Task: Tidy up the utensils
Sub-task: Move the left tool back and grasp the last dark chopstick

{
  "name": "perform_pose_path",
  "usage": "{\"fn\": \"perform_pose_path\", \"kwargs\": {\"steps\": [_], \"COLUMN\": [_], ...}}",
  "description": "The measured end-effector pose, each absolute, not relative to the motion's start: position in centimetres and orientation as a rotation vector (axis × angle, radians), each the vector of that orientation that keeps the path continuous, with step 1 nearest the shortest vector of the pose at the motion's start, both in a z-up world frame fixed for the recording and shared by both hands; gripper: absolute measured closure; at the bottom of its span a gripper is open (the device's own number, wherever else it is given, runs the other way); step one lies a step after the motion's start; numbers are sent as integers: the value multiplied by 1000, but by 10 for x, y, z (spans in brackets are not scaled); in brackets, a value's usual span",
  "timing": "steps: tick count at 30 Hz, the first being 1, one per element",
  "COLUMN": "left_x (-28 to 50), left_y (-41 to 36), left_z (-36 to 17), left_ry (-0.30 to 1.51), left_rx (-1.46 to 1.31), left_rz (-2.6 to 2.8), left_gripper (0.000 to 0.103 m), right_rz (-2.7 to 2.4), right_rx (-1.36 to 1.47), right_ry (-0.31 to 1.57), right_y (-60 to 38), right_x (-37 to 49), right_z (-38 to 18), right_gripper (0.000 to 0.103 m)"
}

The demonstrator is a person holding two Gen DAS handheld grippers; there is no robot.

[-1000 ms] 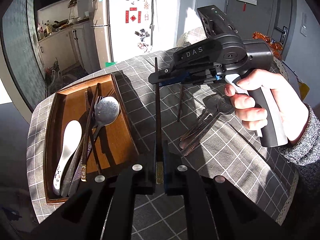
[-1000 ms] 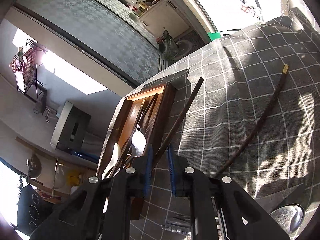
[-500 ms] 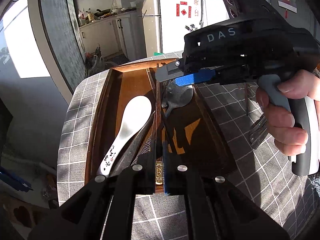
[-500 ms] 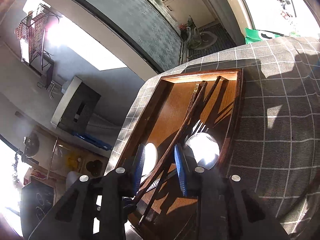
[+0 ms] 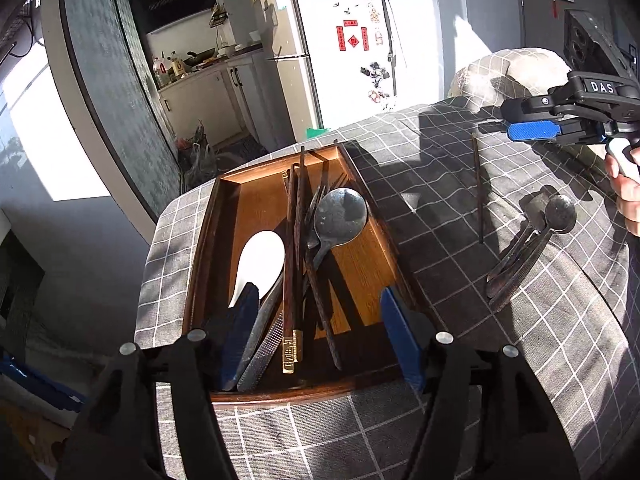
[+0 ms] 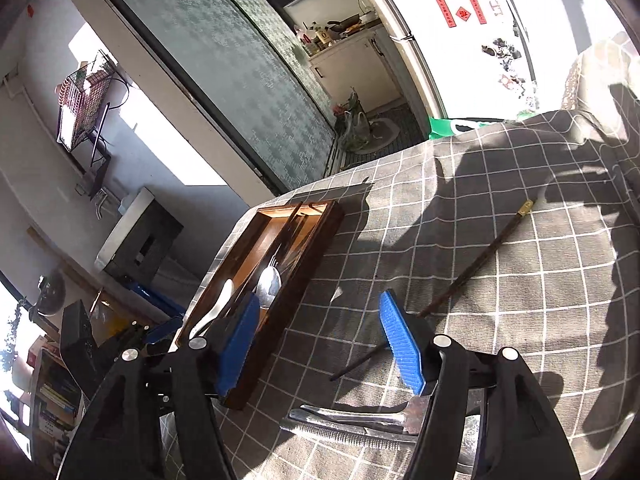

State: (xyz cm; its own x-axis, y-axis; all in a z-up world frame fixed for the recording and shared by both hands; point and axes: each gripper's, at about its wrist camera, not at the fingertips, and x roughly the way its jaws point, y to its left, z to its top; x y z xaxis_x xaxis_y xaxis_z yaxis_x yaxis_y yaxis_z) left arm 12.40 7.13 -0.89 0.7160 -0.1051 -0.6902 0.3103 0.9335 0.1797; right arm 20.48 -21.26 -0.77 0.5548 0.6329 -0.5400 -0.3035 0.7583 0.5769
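Note:
A wooden tray [image 5: 208,248] on the checked cloth holds a white ceramic spoon [image 5: 260,264], a metal spoon [image 5: 340,216], a fork and several dark chopsticks [image 5: 294,248]. My left gripper [image 5: 320,320] hangs over the tray's near end with its jaws opening. A gold-tipped chopstick lies below them, free of both pads. My right gripper [image 6: 320,344] is also opening, with only cloth between its blue pads. It shows at the far right [image 5: 536,128] in the left wrist view. One chopstick [image 6: 472,272] and some metal cutlery [image 5: 532,248] lie on the cloth.
The tray [image 6: 316,256] sits near the table's left edge, with floor beyond it. A person's hand [image 5: 624,184] holds the right gripper's handle. A cloth-covered chair back [image 5: 516,76] rises behind the table. A fridge [image 5: 340,52] and kitchen counter stand further back.
The chopstick that both grippers carried over the tray now lies in it. Both went from shut to open. The right gripper drew back to the right, away from the tray.

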Motion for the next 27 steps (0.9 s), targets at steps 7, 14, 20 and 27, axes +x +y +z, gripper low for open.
{"fn": "perform_pose_path", "kwargs": {"steps": [7,14,20,27], "left_x": [149,192,201,183], "left_y": [-13,-64,-72,-68], "left_z": [-22,-56,-65,-55], "left_ry": [791,893,933,896], "left_rx": [288,327,322,292], "left_rz": [-444,-505,-518,-530], "left_gripper": [34,55,96,98], "right_rz": [546,542,530,479], "right_rx": [586,677,667,579], "right_ry": [852,814,826,855], "right_y": [-253,-279,-280,-266], "right_x": [218,219,222,222], "right_z": [-48,-53,-54,-58], "right_gripper": [39,39,39,39]}}
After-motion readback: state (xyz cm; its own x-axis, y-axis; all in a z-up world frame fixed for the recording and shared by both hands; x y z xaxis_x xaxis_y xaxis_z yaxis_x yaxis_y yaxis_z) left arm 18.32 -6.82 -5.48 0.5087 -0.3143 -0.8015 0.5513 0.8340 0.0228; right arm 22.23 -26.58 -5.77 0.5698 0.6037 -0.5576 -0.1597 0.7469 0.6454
